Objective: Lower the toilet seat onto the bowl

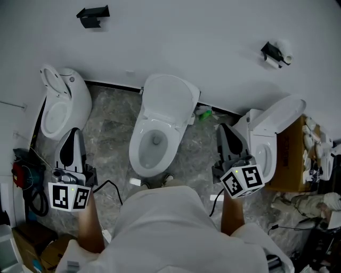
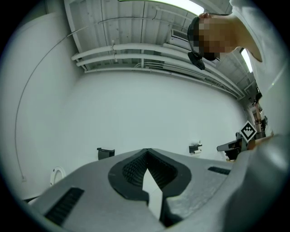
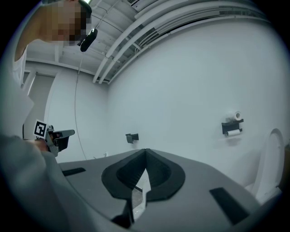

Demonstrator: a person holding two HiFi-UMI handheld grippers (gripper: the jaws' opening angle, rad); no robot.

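Note:
The middle toilet (image 1: 154,144) stands against the white wall, straight ahead of me. Its seat and lid (image 1: 170,98) are raised and lean back toward the wall, leaving the bowl open. My left gripper (image 1: 74,131) hovers to the bowl's left, jaws shut and empty. My right gripper (image 1: 224,128) hangs to the bowl's right, also shut with nothing in it. Neither touches the toilet. In the left gripper view the gripper (image 2: 146,151) points level at the bare wall. In the right gripper view the gripper (image 3: 145,151) does too.
A second toilet (image 1: 61,104) stands at the left and a third (image 1: 269,138) at the right, both lids up. A cardboard box (image 1: 290,154) sits beside the right one. Two paper holders (image 1: 93,15) (image 1: 276,53) hang on the wall. Cables and a red tool (image 1: 18,173) lie at the left.

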